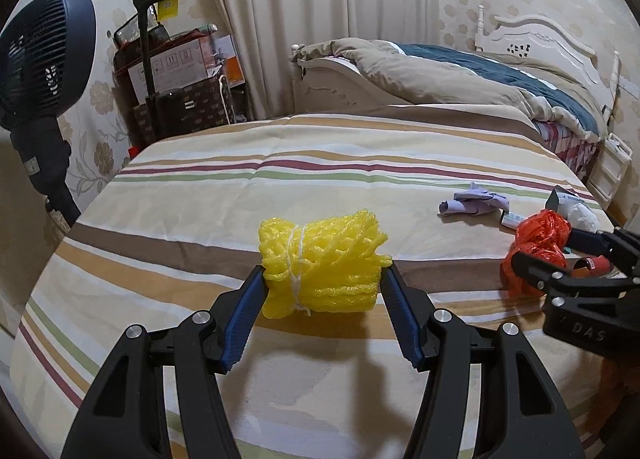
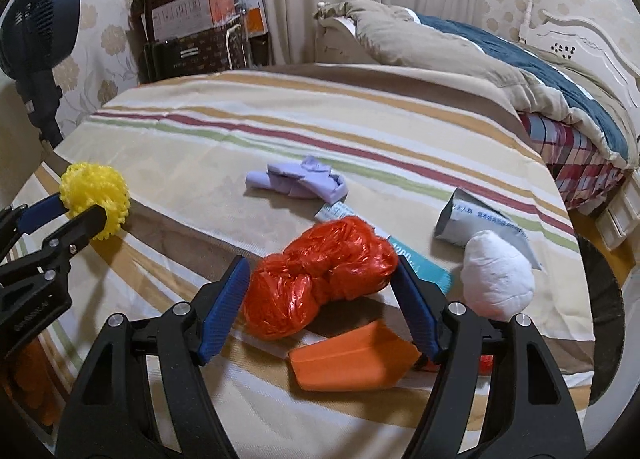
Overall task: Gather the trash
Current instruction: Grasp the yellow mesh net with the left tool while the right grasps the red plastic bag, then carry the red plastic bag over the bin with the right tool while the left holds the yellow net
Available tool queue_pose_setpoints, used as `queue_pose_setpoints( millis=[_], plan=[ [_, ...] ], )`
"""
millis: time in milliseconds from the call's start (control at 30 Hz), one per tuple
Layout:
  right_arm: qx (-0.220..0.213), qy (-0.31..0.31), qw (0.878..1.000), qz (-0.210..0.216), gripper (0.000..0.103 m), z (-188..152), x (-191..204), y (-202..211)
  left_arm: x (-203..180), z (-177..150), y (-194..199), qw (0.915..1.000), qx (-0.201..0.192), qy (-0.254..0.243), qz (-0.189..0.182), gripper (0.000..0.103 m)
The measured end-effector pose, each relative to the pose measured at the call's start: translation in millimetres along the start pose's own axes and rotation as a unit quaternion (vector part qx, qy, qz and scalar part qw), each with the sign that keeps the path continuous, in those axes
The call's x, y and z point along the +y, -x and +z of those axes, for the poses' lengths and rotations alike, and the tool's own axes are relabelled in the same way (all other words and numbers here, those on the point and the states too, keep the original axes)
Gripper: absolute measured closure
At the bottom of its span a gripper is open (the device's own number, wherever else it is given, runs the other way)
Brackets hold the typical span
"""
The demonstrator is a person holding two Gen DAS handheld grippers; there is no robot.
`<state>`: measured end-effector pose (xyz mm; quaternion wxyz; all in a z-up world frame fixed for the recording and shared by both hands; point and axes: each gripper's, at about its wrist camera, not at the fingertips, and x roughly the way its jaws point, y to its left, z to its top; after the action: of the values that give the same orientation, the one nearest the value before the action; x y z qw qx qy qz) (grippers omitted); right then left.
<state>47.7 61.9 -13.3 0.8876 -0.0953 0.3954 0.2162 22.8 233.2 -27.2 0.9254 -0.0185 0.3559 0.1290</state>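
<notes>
My left gripper (image 1: 322, 273) is shut on a yellow foam net roll (image 1: 320, 265) tied with white string, just above the striped bedspread (image 1: 280, 171). It also shows at the left of the right wrist view (image 2: 96, 195). My right gripper (image 2: 320, 265) is shut on a crumpled red plastic bag (image 2: 320, 273), seen at the right of the left wrist view (image 1: 536, 247). A crumpled purple glove (image 2: 300, 181), a grey foil pouch (image 2: 476, 223), a white wad (image 2: 496, 275), an orange paper piece (image 2: 352, 359) and a teal card (image 2: 424, 263) lie on the bedspread.
A dark fan (image 1: 40, 71) stands at the left. A trolley with boxes (image 1: 176, 75) is by the curtain (image 1: 320, 19). A second bed with a brown and blue quilt (image 1: 480, 79) lies behind on the right.
</notes>
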Motion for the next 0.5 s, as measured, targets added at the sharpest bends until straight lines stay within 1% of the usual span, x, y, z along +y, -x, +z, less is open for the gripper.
queue_pose_setpoints(
  millis=[33, 200, 367, 500],
  plan=[
    [0.003, -0.001, 1.000, 0.000, 0.040, -1, 0, -1, 0, -1, 0, 1.0000, 0.001, 0.001, -0.002, 0.044],
    [0.003, 0.011, 1.000, -0.006, 0.045, -5, 4, -1, -2, -4, 0, 1.0000, 0.001, -0.001, -0.005, 0.044],
    [-0.007, 0.015, 1.000, -0.007, 0.046, -7, 5, 7, -2, -5, 7, 1.0000, -0.003, 0.002, -0.005, 0.045],
    [-0.026, 0.008, 1.000, -0.007, 0.046, -7, 0, 26, -6, -5, 16, 0.9999, -0.010, 0.008, -0.010, 0.045]
  ],
)
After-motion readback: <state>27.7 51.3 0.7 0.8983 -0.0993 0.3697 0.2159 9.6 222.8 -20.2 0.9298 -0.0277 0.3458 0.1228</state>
